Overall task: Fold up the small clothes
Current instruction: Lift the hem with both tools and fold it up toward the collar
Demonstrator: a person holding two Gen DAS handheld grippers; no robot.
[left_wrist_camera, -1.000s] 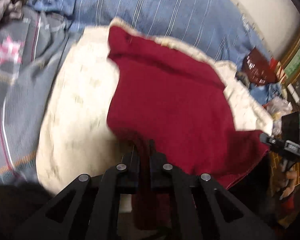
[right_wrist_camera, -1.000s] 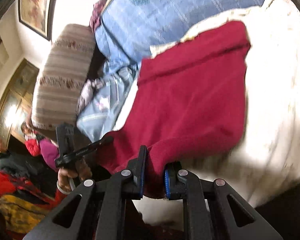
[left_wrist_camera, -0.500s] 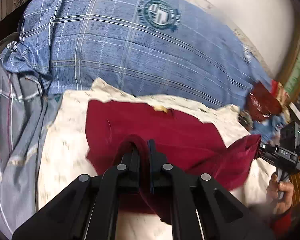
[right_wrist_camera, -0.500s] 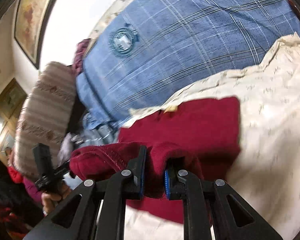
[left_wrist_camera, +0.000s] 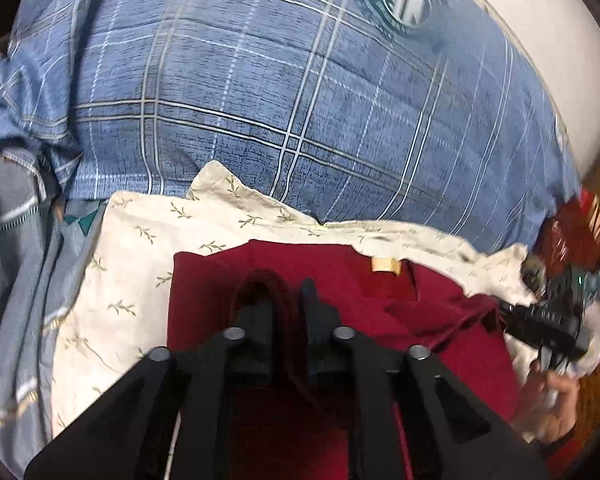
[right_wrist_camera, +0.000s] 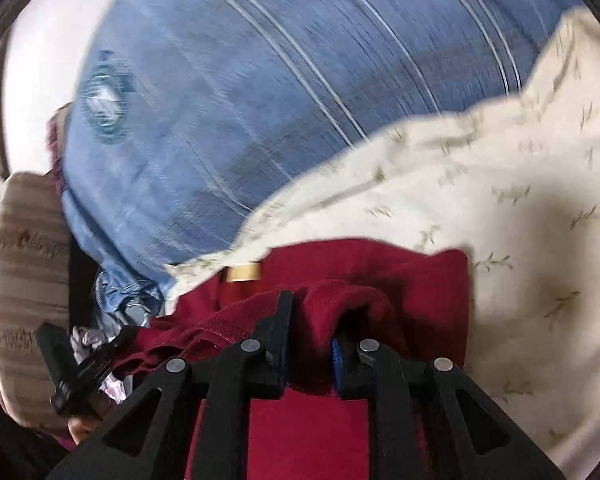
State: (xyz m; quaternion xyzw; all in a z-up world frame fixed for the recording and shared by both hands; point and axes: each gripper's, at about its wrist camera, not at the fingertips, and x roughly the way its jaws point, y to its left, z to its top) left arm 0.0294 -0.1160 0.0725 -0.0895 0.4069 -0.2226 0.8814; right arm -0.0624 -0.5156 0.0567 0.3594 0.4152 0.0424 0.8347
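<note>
A bed fills both views: a blue plaid pillow [left_wrist_camera: 260, 92] at the back and, in front of it, a cream leaf-print sheet [left_wrist_camera: 140, 240] serving as the folding ground. The dark red garment [left_wrist_camera: 332, 280] lies on that sheet, its tan neck label [left_wrist_camera: 385, 265] showing near the far edge. The left tool [left_wrist_camera: 286, 312] is clenched on a raised hem of the red cloth; the right tool [right_wrist_camera: 312, 340] likewise pinches a bunched edge of it. This looks like the fold-over step — the near edge carried toward the label end. To do it well, keep both tools level and equally far forward, lay the edge down square with the far one, and let go only once the cloth rests flat — not while it sags between them.
</note>
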